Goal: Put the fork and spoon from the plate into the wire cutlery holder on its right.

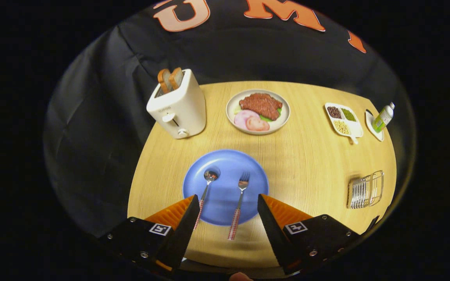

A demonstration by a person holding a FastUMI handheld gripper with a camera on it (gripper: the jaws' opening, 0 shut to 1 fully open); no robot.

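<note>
A blue plate [225, 162] lies on the round wooden table just ahead of my fingers. On it rest a spoon [206, 190] on the left and a fork [239, 202] on the right, both with red-checked handles pointing toward me; the fork's handle reaches past the plate's near rim. My gripper [229, 201] hovers open above the plate's near edge, with the fork's handle between the fingers and the spoon's handle beside the left fingertip. The wire cutlery holder [365, 190] sits well to the right of the plate, near the table's edge.
A white toaster [178, 105] with bread slices stands beyond the plate to the left. A plate of meat and ham [258, 111] lies at the back. A divided dish of beans [343, 119] and a small bottle [383, 117] on a saucer sit far right.
</note>
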